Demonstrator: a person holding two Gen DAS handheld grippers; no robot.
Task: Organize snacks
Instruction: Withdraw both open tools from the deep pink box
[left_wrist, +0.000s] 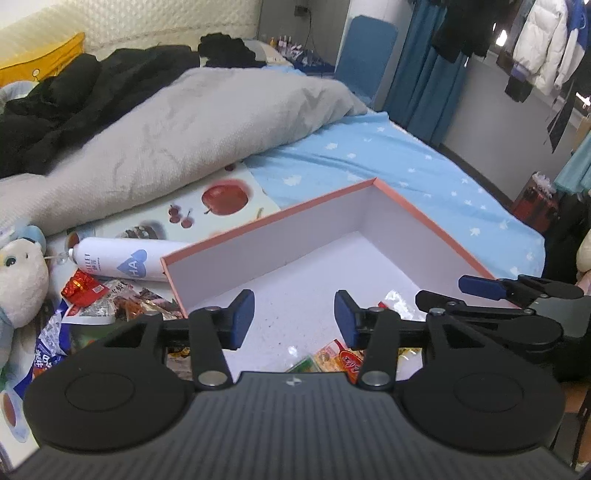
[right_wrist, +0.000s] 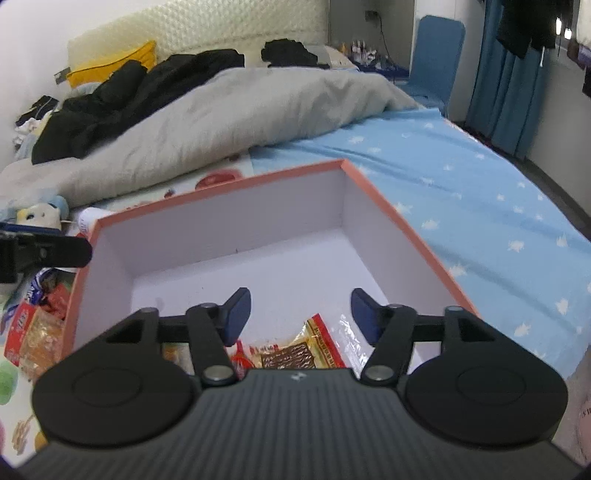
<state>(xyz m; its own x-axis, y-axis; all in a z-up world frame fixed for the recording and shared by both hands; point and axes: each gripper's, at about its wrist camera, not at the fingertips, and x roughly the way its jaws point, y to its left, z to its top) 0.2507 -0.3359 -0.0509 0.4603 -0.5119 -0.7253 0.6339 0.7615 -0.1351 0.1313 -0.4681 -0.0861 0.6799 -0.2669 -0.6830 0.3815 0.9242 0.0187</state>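
Right up close, the right gripper (right_wrist: 300, 317) hangs over the near end of the pink-rimmed box (right_wrist: 229, 181), jaws spread wide with nothing between them. Just below them a red-and-gold snack packet (right_wrist: 295, 350) lies on the white box floor, next to some crinkly clear wrapper (right_wrist: 349, 332).

Over in the left wrist view, the left gripper (left_wrist: 294, 319) also has its jaws wide apart and empty, hovering above the same box (left_wrist: 424, 218). A few bright packets (left_wrist: 332, 360) sit on the box floor right under it (labels too blurry to read).

Outside the box, a heap of loose snack bags (left_wrist: 99, 299) lies on the fruit-print mat (left_wrist: 221, 199) on the bed, beside a white spray can (left_wrist: 122, 260) on its side and a plush toy (left_wrist: 18, 280). Behind all that there's a grey duvet (left_wrist: 177, 125).
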